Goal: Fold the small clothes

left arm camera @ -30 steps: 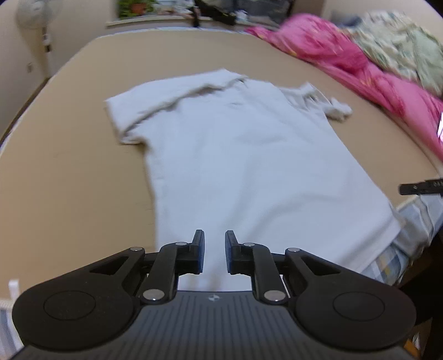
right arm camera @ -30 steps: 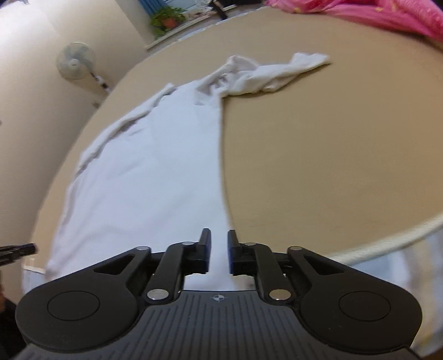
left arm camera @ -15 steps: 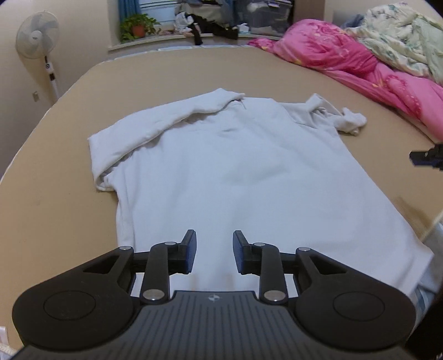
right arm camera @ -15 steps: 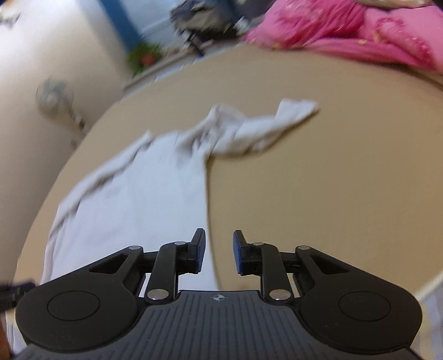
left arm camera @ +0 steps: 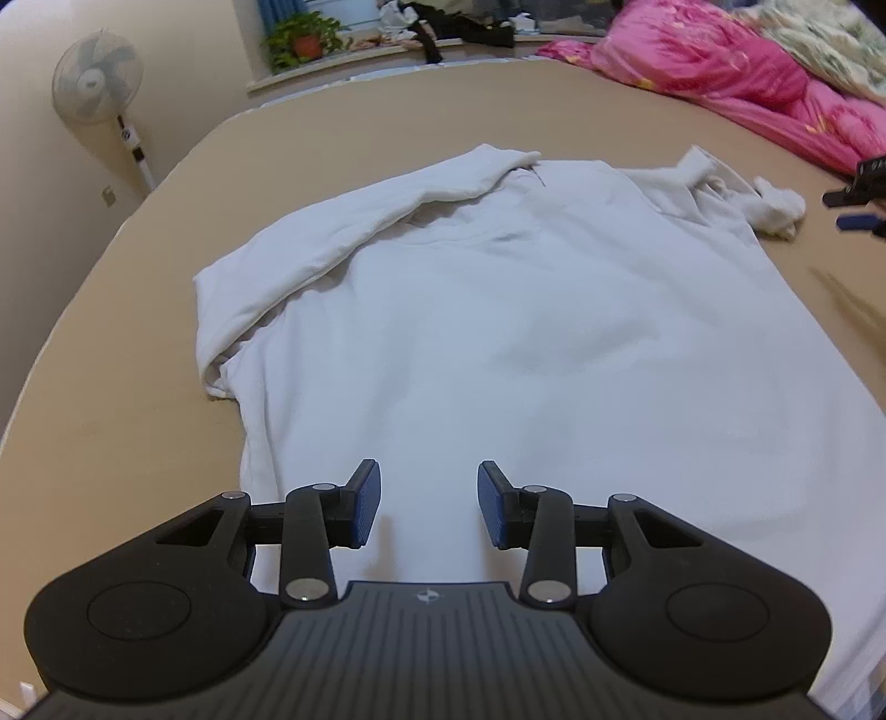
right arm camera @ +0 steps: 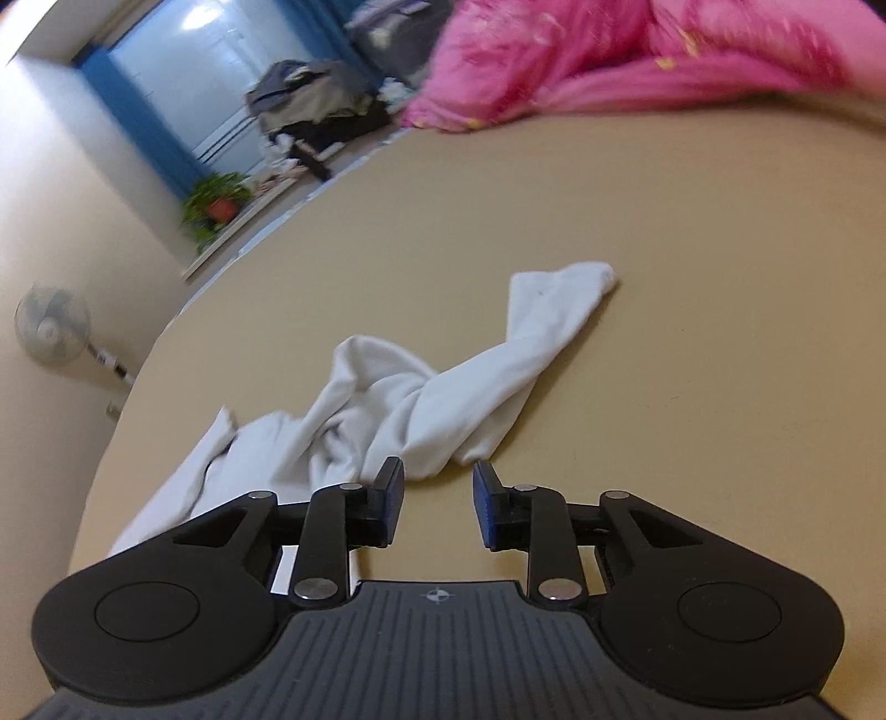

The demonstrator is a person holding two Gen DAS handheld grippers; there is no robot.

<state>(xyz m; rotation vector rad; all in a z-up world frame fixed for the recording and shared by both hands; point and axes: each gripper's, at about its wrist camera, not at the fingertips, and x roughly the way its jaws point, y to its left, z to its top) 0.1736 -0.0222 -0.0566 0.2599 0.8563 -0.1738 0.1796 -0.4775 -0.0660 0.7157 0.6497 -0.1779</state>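
A white shirt point(left arm camera: 542, 343) lies spread on the tan bed surface point(left arm camera: 111, 432), hem toward me. Its left sleeve point(left arm camera: 343, 238) is folded in over the body. Its right sleeve point(right arm camera: 487, 382) lies twisted and bunched out to the side. My left gripper point(left arm camera: 429, 509) is open and empty, just above the shirt near the hem. My right gripper point(right arm camera: 437, 501) is open and empty, low over the bed just short of the twisted right sleeve; its tips also show at the right edge of the left wrist view point(left arm camera: 855, 205).
A pink quilt point(left arm camera: 747, 83) and a patterned blanket point(left arm camera: 819, 44) are heaped at the far right of the bed. A standing fan point(left arm camera: 97, 83) is by the left wall. A potted plant point(left arm camera: 302, 41) and piled clothes sit on the far sill.
Both grippers opened wider. The left one moved forward over the shirt's lower part. The right one moved forward and lower along the shirt's right side to the twisted sleeve.
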